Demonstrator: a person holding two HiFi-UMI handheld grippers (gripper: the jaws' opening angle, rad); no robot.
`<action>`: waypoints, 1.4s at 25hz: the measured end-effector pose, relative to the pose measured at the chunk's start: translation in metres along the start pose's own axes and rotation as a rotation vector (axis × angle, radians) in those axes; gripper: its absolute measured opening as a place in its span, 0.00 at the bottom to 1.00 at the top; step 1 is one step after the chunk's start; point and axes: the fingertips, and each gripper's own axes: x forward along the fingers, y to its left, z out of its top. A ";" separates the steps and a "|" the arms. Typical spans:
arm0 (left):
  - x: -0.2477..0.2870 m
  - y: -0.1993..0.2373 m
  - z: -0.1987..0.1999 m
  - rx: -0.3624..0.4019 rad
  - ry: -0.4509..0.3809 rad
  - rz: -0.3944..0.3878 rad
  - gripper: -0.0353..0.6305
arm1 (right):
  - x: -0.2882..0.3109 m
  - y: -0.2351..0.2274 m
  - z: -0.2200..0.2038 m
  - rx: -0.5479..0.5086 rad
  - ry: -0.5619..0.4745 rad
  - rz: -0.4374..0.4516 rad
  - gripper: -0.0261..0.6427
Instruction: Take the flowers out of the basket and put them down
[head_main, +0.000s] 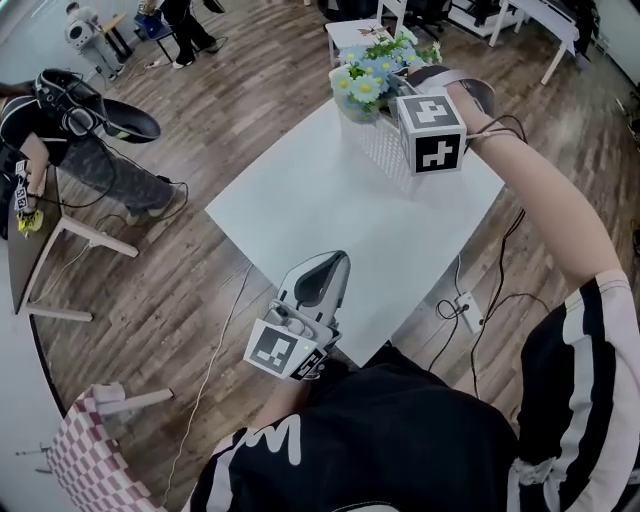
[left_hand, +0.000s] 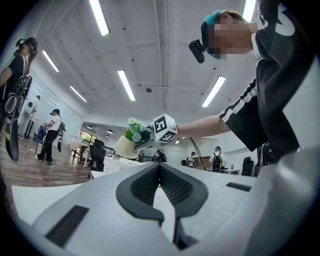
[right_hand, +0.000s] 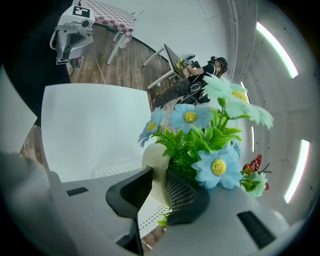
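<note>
Our right gripper (right_hand: 159, 175) holds the pot of flowers (right_hand: 200, 135). Its fingers (right_hand: 131, 192) stand partly open and clamp the cream wall of the pot, one finger on the outside and the other at the mouth, under the green leaves. The blue and white blooms lean away from the gripper, so the pot sits tilted in the grip.

From the left gripper view we see the pot hanging in the air, clear of the basket (left_hand: 112, 165), which stands below it and apart from it. In the head view the white perforated basket sits on the worktop (head_main: 330, 210) by its far edge, close to the far corner. The flowers show just beyond it, with the marker cube (head_main: 432, 133) of our right gripper above the basket.

Our left gripper (head_main: 335, 262) reaches in over the near edge of the worktop, well apart from the basket. Its fingers are closed tip to tip and hold nothing.

The worktop stands on a wooden floor (head_main: 160, 300), where a cable (head_main: 215, 350) trails along. To the left another person (head_main: 90, 160) sits by a small table. A checked cloth (head_main: 90, 450) shows at the lower left.
</note>
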 end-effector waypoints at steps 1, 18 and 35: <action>-0.007 0.001 0.002 0.003 0.006 -0.011 0.06 | -0.003 0.001 0.007 0.007 0.000 -0.003 0.18; -0.087 0.019 -0.001 0.003 0.082 -0.182 0.06 | -0.014 0.067 0.093 0.056 0.046 0.007 0.18; -0.114 0.016 -0.022 -0.016 0.143 -0.222 0.06 | 0.034 0.161 0.135 0.075 0.036 0.123 0.18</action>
